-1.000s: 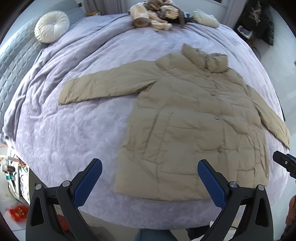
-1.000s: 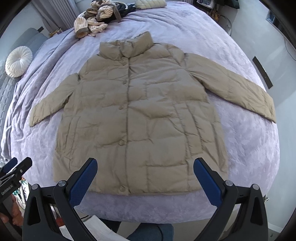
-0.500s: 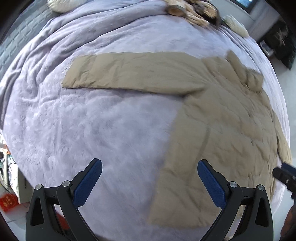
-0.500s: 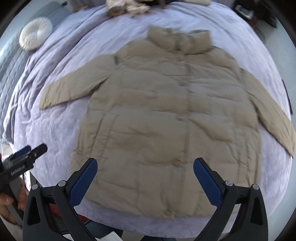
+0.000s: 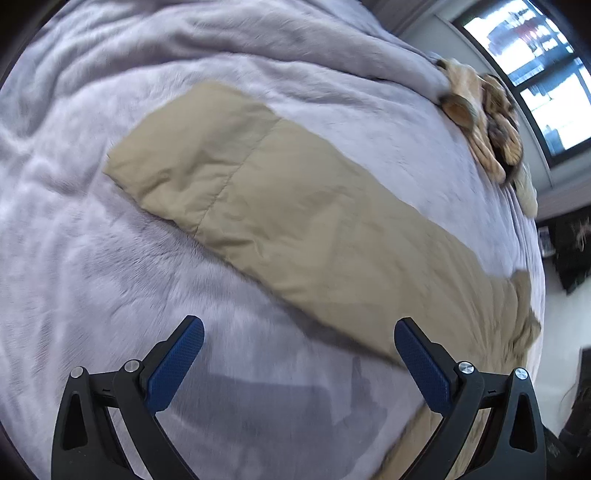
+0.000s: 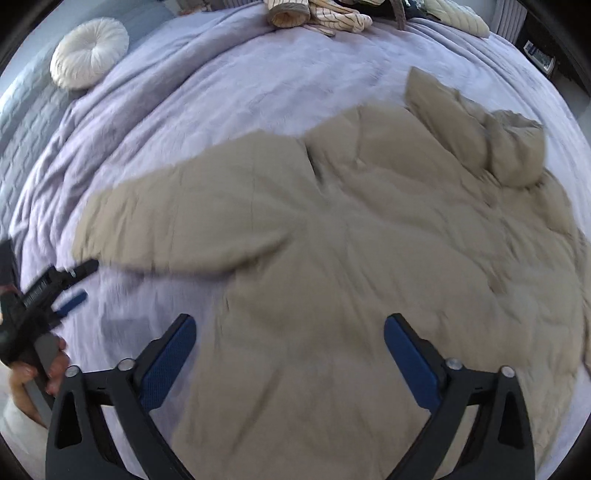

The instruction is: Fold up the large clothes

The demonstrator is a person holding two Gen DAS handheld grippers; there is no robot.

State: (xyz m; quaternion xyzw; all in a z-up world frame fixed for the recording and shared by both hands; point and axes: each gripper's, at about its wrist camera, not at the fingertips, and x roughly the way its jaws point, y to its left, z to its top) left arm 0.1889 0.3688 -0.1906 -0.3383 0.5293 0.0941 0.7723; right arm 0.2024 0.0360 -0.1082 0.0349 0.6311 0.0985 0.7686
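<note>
You are working over a big bed covered with a lilac blanket [image 6: 229,85], soft and a little wrinkled, which fills most of both views. On it lies the beige padded coat [image 6: 369,251], spread flat with its front up. In your right wrist view the coat takes the middle and the right part of the blanket, and its collar [image 6: 476,129] stands up in thick folds at the far side. One sleeve [image 5: 280,206] lies stretched out flat on the blanket, away from the body of the coat; in your left wrist view it runs across the middle, with the cuff end at the upper left.

At the far edge of the bed there is a pile of other clothes [image 6: 317,14], striped and cream coloured, well apart from the coat. A round white cushion [image 6: 88,51] rests at the far left corner, beside a grey quilted headboard [image 6: 22,118].

Your left gripper [image 5: 299,354] hangs above the bare blanket, just beside the lower edge of the sleeve; its jaws are spread wide and hold nothing. Your right gripper [image 6: 290,350] is above the body of the coat, also with jaws wide apart and nothing between them. If it touches the cloth, I cannot tell.

In the right wrist view you see your left hand [image 6: 37,369] at the left edge, holding the handle of its tool.
</note>
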